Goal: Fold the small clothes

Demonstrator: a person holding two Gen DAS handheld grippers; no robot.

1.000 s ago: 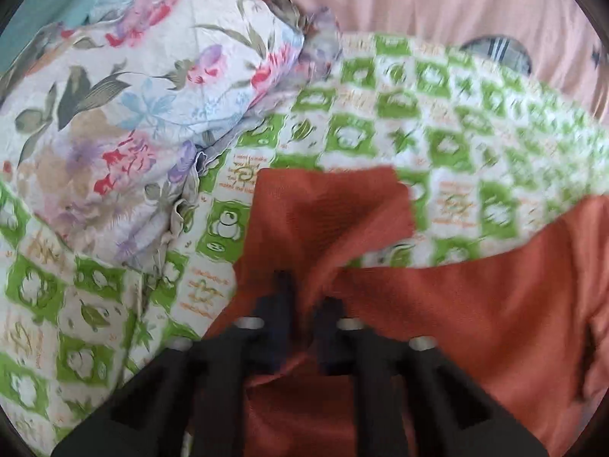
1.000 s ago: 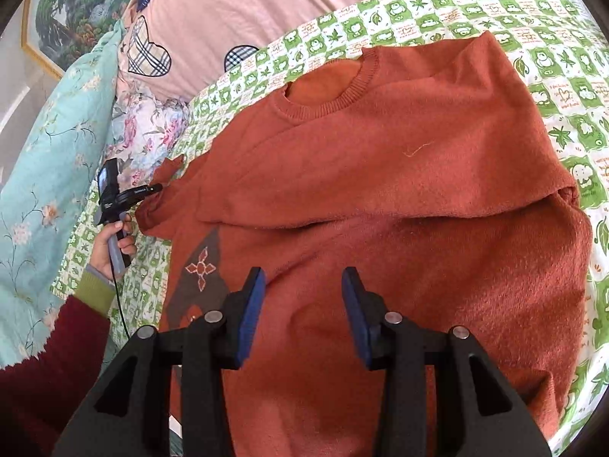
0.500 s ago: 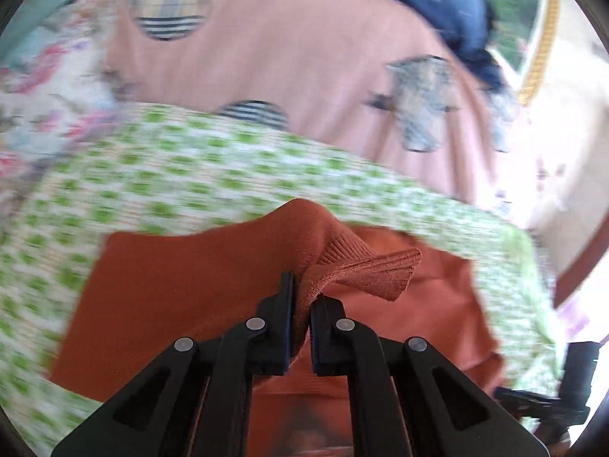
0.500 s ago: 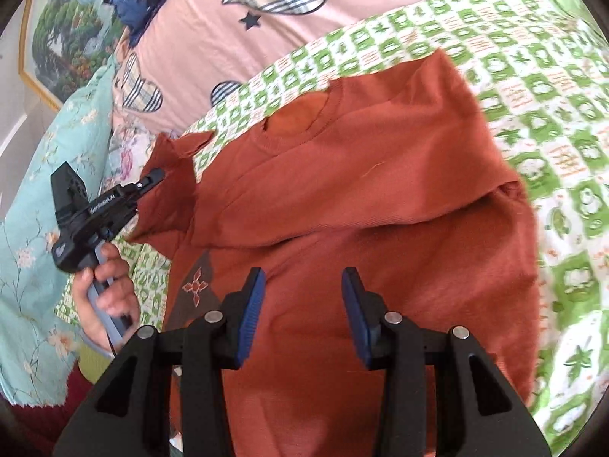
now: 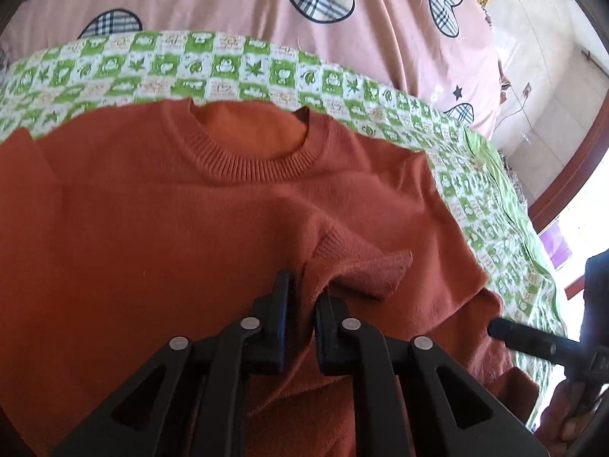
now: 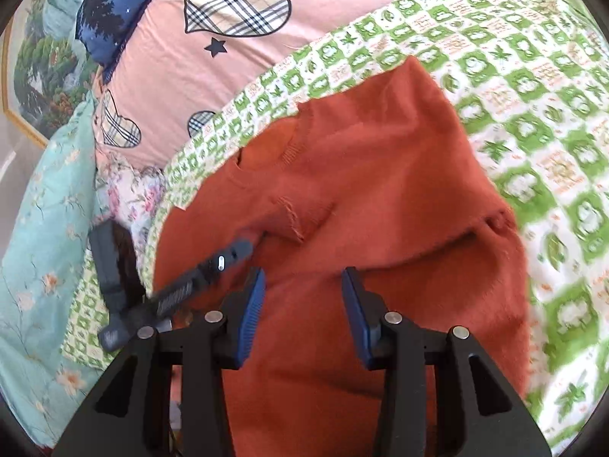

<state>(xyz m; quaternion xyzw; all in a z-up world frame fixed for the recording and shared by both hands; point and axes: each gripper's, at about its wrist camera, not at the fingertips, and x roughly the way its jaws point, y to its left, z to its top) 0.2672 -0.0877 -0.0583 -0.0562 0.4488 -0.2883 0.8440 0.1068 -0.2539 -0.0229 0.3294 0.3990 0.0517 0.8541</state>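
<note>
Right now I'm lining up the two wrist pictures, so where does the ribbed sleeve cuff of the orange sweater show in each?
Left wrist view: the sleeve cuff lies just above the left gripper, slightly right of centre, on the sweater.
Right wrist view: it sits left of centre, past the left gripper's tip.
Shared landmark: the ribbed neckline.

A green-and-white checked bedspread (image 6: 533, 122) is covering the bed, and a pink quilt with plaid hearts and stars (image 5: 236, 3) is lying bunched along its far side. A pale blue floral cover (image 6: 34, 228) is draping the left edge, beside a flowered pillow (image 6: 129, 190). A gold-framed landscape painting (image 6: 42, 68) is hanging on the wall. Bright daylight is washing over the pale wall (image 5: 540, 53).
</note>
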